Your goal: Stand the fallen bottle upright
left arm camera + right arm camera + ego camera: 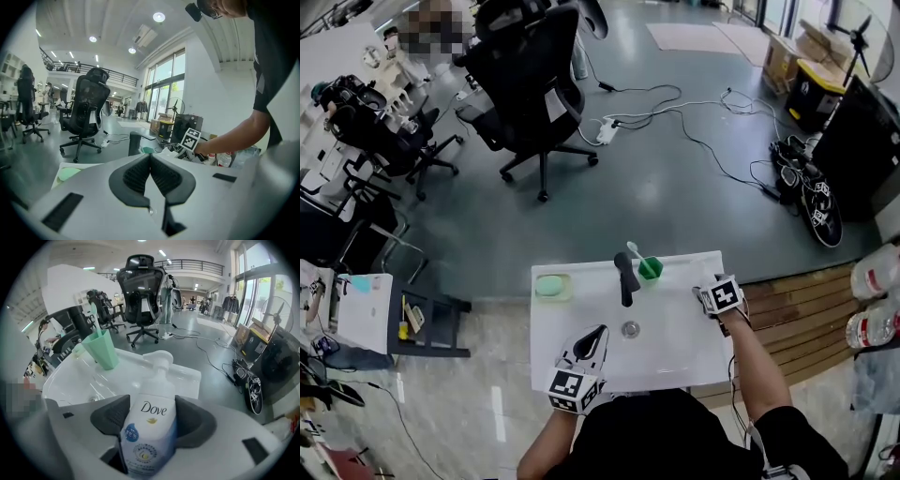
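Observation:
A white Dove pump bottle sits between the dark pads of my right gripper, which is shut on its body. Its pump head points away from the camera, toward the far right corner of the white sink. In the head view the right gripper is over the sink's right rim, and the gripper hides most of the bottle. My left gripper hovers over the near part of the basin. Its pads are shut together with nothing between them.
A black faucet stands at the back of the sink, with a green cup holding a toothbrush to its right and a green soap bar on the back left corner. The drain is mid-basin. Office chairs and cables are on the floor beyond.

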A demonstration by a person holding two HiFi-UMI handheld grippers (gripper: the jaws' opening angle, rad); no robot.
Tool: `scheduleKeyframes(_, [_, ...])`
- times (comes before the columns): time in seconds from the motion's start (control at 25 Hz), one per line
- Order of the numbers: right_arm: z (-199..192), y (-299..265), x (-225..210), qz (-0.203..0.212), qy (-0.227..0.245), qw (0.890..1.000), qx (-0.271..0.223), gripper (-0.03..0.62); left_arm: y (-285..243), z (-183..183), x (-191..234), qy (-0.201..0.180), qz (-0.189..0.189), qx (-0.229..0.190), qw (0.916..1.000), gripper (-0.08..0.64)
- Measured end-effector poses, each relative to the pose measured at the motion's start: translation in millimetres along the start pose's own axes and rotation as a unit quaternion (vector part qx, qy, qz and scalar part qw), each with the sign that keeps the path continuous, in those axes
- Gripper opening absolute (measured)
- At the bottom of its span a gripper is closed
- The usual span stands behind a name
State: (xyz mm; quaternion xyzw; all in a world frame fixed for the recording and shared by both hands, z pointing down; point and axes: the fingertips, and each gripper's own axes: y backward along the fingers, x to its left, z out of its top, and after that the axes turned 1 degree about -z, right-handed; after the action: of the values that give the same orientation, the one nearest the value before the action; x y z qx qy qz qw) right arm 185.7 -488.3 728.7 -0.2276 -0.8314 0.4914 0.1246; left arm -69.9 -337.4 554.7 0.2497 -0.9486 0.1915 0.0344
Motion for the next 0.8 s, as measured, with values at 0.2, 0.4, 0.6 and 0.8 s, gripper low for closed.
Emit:
scheduleKeyframes(0.2, [8, 30, 6, 0.014, -0.007, 0.998, -0.066, 0.302, 0, -1, -5, 0.000, -0.003, 0.004, 1.0000, 0.017])
scheduleKeyframes(0.4, [23, 60, 4, 0.000, -0.009, 0.990, -0.142, 0.298, -4, -4, -13, -0.003, -0.010, 0.007, 0.9999, 0.017])
scheduleKeyframes(0.6, [41, 90, 0, -0.014, -0.018, 0.973, -0.230, 0.298, -7, -2, -18, -0.005, -0.015, 0.007, 0.9999, 0.017])
scheduleKeyframes(0.8, [49, 97, -4, -0.031, -0.021, 0.951, -0.307, 0.301, -10, -11, -21, -0.006, -0.018, 0.018, 0.9997, 0.017])
